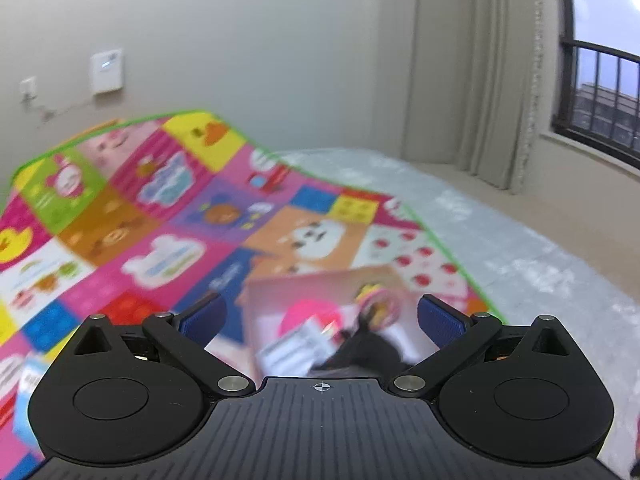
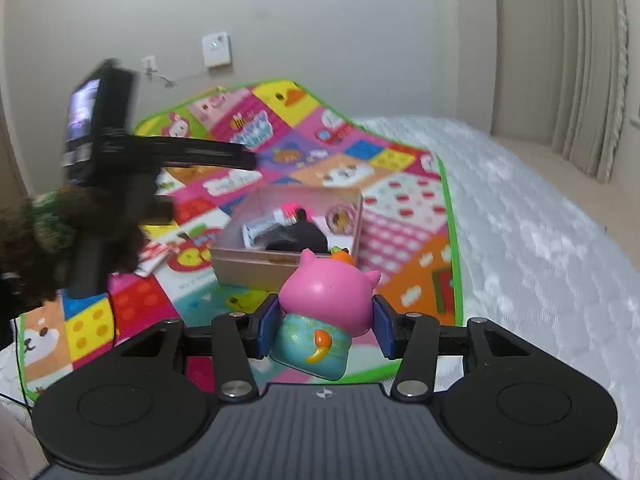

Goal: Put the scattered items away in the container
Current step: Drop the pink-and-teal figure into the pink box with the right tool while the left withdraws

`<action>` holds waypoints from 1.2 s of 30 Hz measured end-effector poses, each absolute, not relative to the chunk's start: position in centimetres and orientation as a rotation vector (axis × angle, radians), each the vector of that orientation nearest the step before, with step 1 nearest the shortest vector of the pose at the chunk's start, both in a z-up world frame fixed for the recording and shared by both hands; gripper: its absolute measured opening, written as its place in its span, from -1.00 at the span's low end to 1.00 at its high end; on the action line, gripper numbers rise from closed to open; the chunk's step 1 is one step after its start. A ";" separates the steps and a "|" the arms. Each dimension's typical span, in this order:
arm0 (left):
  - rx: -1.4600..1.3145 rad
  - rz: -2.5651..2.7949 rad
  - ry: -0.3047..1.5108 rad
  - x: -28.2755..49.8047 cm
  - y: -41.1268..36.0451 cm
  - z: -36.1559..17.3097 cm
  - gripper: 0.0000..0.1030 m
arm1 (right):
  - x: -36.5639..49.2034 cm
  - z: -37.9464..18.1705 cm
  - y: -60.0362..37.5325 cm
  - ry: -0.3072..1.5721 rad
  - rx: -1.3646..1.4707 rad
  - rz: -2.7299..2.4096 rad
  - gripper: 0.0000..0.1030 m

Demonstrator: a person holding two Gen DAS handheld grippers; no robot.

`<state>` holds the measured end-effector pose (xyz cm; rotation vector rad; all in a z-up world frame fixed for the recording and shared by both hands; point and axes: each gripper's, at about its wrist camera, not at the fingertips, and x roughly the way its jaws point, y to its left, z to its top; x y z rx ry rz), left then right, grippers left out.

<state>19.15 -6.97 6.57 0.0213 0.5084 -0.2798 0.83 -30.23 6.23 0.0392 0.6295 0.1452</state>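
A shallow cardboard box (image 2: 256,266) sits on the colourful play mat (image 2: 404,208). It holds a black item (image 2: 298,236), a white packet (image 2: 260,226), a round patterned disc (image 2: 340,218) and something bright pink. My right gripper (image 2: 326,322) is shut on a pink pig toy (image 2: 328,300) in a teal outfit, held just in front of the box. My left gripper (image 1: 320,316) is open and empty above the box (image 1: 320,284), which is blurred in the left wrist view. The left gripper also shows from the side in the right wrist view (image 2: 240,158).
A flat printed packet (image 2: 154,256) lies on the mat left of the box. A pale grey rug (image 2: 520,240) lies to the right. A wall with sockets stands behind, with curtains and a window (image 1: 600,96) at the right.
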 end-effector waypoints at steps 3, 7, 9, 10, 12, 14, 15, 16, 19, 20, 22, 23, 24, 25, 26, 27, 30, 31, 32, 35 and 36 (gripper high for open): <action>-0.002 -0.251 0.530 15.2 -4.2 6.3 1.00 | 2.0 4.4 -30.9 0.683 0.073 0.144 -0.07; 0.013 -0.216 0.550 9.4 -1.3 6.0 1.00 | 3.5 2.9 -31.1 0.747 0.138 0.169 -0.07; -0.002 -0.218 0.536 8.1 -0.3 4.6 1.00 | 4.5 2.6 -30.7 0.761 0.149 0.179 -0.07; -0.008 -0.227 0.530 8.1 -0.1 3.9 1.00 | 5.0 2.6 -30.4 0.765 0.152 0.181 -0.07; -0.024 -0.244 0.564 8.9 0.4 2.1 1.00 | 6.7 3.0 -29.6 0.768 0.156 0.186 -0.07; -0.061 -0.256 0.595 9.7 1.2 1.0 1.00 | 8.9 3.7 -28.5 0.747 0.155 0.191 -0.07; -0.069 -0.237 0.606 10.3 1.6 0.6 1.00 | 10.2 4.2 -27.8 0.737 0.152 0.199 -0.07; -0.068 -0.224 0.605 10.5 1.8 0.3 1.00 | 11.3 4.5 -27.2 0.731 0.146 0.207 -0.07; -0.062 -0.194 0.581 11.4 2.7 -0.2 1.00 | 15.8 5.8 -25.2 0.698 0.096 0.208 -0.07; -0.070 -0.182 0.592 11.7 3.0 -0.5 1.00 | 17.4 6.0 -24.6 0.680 0.061 0.200 -0.07; -0.130 -0.168 0.640 12.3 3.8 -0.9 1.00 | 20.4 6.2 -23.4 0.656 -0.013 0.179 0.14; -0.172 -0.167 0.662 12.6 4.3 -1.0 1.00 | 21.8 6.0 -23.1 0.666 -0.021 0.173 0.38; -0.203 -0.166 0.673 12.7 4.6 -0.9 1.00 | 23.0 5.9 -22.9 0.679 -0.010 0.169 0.39; -0.226 -0.166 0.675 12.8 4.9 -0.7 1.00 | 23.9 5.7 -22.6 0.698 0.003 0.172 0.38; -0.237 -0.166 0.671 12.7 5.2 -0.5 1.00 | 24.4 5.3 -22.1 0.720 0.013 0.188 0.32; -0.236 -0.167 0.661 12.7 5.2 -0.3 1.00 | 24.7 4.9 -21.5 0.743 0.022 0.214 0.12; -0.214 -0.167 0.656 12.8 5.1 -0.2 1.00 | 25.2 2.6 -19.7 0.860 0.070 0.293 -0.33; -0.212 -0.167 0.662 12.9 5.1 -0.3 1.00 | 25.4 1.9 -19.1 0.892 0.084 0.310 -0.38; -0.214 -0.166 0.669 12.9 5.1 -0.3 1.00 | 25.6 1.1 -18.6 0.923 0.096 0.322 -0.46; -0.221 -0.160 0.678 13.0 5.2 -0.3 1.00 | 26.4 -0.8 -17.7 1.006 0.137 0.325 -0.48; -0.222 -0.158 0.675 12.9 5.3 -0.2 1.00 | 26.8 -1.5 -17.6 1.038 0.142 0.314 -0.48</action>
